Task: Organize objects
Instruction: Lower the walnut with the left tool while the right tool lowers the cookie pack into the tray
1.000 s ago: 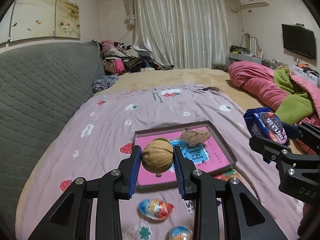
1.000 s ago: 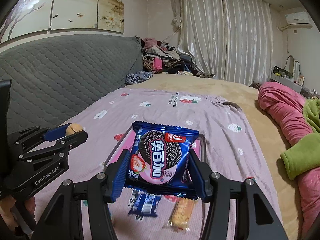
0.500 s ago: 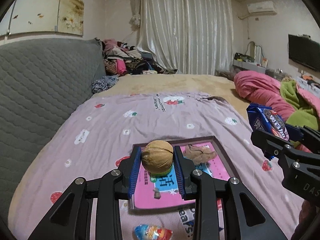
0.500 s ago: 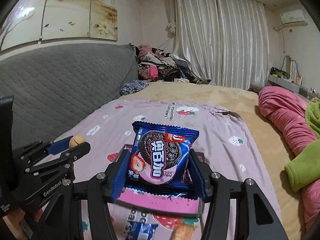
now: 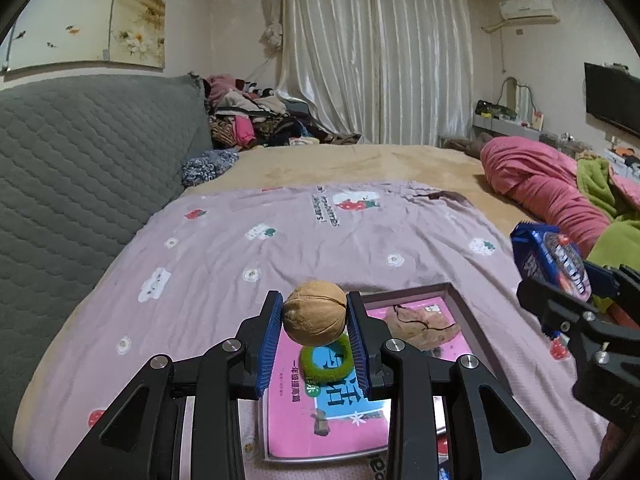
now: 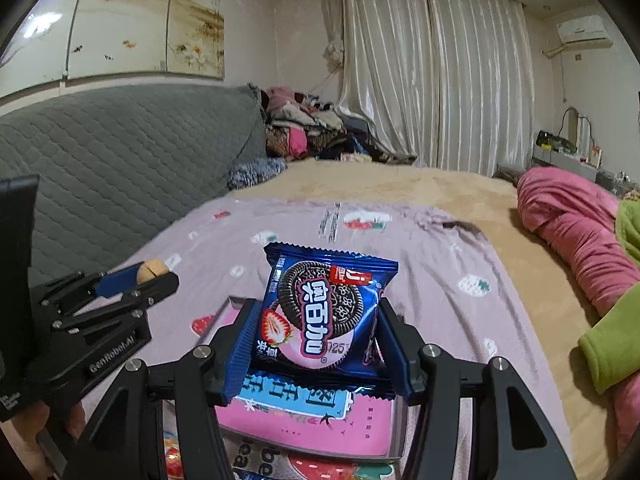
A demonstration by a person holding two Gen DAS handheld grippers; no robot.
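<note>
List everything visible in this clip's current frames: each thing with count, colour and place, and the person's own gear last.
round walnut: 1, tan, clamped between the left gripper's pads, above the tray
cookie packet: 1, blue with pink, clamped between the right gripper's pads
shallow tray: 1, grey rim, pink and blue printed base, on the bedsheet
fuzzy ring: 1, green, in the tray
crumpled brown lump: 1, tan-brown, in the tray's far corner
bedsheet: 1, lilac with strawberry print, over the bed
headboard: 1, grey quilted, left side
blanket: 1, pink, right side
curtains: pale, back wall
television: 1, black, right wall
left gripper: black, blue pads
right gripper: black, blue pads
</note>
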